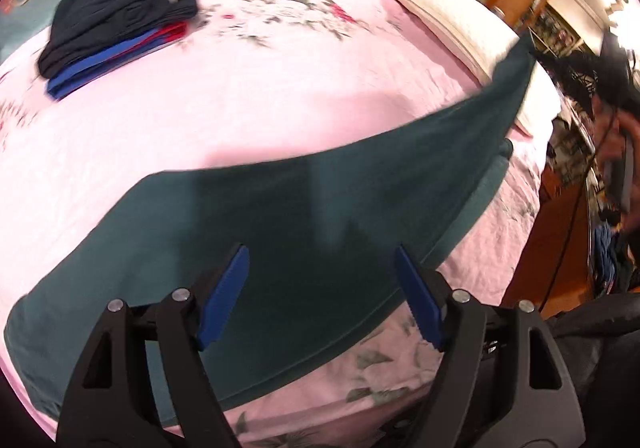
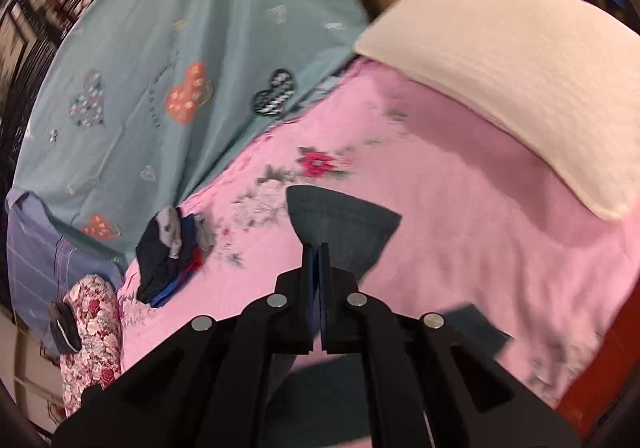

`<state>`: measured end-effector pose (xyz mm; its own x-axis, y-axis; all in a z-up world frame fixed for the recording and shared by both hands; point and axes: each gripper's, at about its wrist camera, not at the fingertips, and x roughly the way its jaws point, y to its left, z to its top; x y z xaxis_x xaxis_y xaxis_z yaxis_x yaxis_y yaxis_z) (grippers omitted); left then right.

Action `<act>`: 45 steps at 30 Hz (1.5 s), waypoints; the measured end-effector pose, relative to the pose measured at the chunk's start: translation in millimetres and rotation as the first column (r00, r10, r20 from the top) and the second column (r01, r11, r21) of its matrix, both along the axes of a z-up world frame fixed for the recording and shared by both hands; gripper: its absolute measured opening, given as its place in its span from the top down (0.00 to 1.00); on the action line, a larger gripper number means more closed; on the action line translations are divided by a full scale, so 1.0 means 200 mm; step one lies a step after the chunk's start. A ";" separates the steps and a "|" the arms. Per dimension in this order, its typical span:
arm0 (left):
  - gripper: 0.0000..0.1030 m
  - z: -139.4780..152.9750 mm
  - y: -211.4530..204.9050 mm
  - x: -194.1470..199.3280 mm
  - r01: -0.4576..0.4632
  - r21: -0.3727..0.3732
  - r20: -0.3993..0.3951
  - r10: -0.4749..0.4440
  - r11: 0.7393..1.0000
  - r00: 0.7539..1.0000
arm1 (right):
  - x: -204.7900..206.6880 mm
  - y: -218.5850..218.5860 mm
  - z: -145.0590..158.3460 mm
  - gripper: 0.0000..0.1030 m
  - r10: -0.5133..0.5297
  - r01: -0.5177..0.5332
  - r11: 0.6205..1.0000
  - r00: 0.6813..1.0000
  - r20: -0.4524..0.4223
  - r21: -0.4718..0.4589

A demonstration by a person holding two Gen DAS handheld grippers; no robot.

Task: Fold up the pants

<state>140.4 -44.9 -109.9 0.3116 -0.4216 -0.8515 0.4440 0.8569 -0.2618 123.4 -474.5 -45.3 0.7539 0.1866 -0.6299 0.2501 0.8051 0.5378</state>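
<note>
Right gripper (image 2: 319, 248) clenched on hem of dark teal fabric pants (image 2: 344, 224), lifted above pink floral bedsheet (image 2: 460, 208); left gripper (image 1: 322, 260) released, spread over pants.

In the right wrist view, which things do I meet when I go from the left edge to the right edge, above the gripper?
Floral bolster → stack of folded clothes → teal pants, whose end the right gripper pinches → white pillow.
</note>
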 end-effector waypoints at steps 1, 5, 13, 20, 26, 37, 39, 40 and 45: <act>0.26 0.00 -0.03 0.00 0.013 0.004 -0.005 -0.013 1.000 1.000 | -0.07 -0.06 -0.08 0.98 -0.019 0.019 1.000 1.000 -0.021 0.024; 0.26 -0.02 -0.15 -0.01 0.072 0.030 -0.021 -0.071 0.997 0.997 | -0.31 -0.23 -0.53 0.97 -0.098 0.123 0.987 0.971 -0.219 0.105; 0.25 -0.04 -0.28 -0.02 0.114 0.081 -0.028 -0.112 0.990 0.993 | -0.45 -0.36 -0.48 0.67 -0.134 0.159 0.980 0.972 -0.194 0.121; 0.23 -0.04 -0.34 -0.04 0.070 0.112 -0.020 -0.068 0.991 0.998 | 0.00 -0.33 -0.56 0.85 0.180 -0.166 0.984 0.925 -0.335 0.070; 0.23 -0.05 -0.31 -0.04 -0.028 0.119 -0.023 0.031 0.993 0.999 | -0.04 -0.25 -0.30 0.92 0.279 -0.295 0.951 0.948 -0.157 -0.093; 0.19 -0.09 -0.38 -0.09 -0.039 0.175 -0.051 0.049 0.984 0.998 | -0.02 -0.47 -0.58 0.49 0.173 -0.185 0.983 0.938 -0.300 -0.009; 0.19 -0.11 -0.40 -0.09 -0.040 0.187 -0.064 0.053 0.982 0.997 | 0.01 -0.52 -0.59 0.49 0.189 -0.182 0.982 0.948 -0.258 0.050; 0.19 -0.11 -0.40 -0.10 -0.039 0.193 -0.068 0.053 0.980 0.996 | 0.05 -0.52 -0.60 0.49 0.193 -0.180 0.981 0.946 -0.260 0.074; 0.19 -0.11 -0.45 -0.13 -0.027 0.216 -0.064 0.042 0.976 0.997 | 0.23 -0.56 -0.70 0.50 0.312 -0.255 0.943 0.900 -0.305 0.213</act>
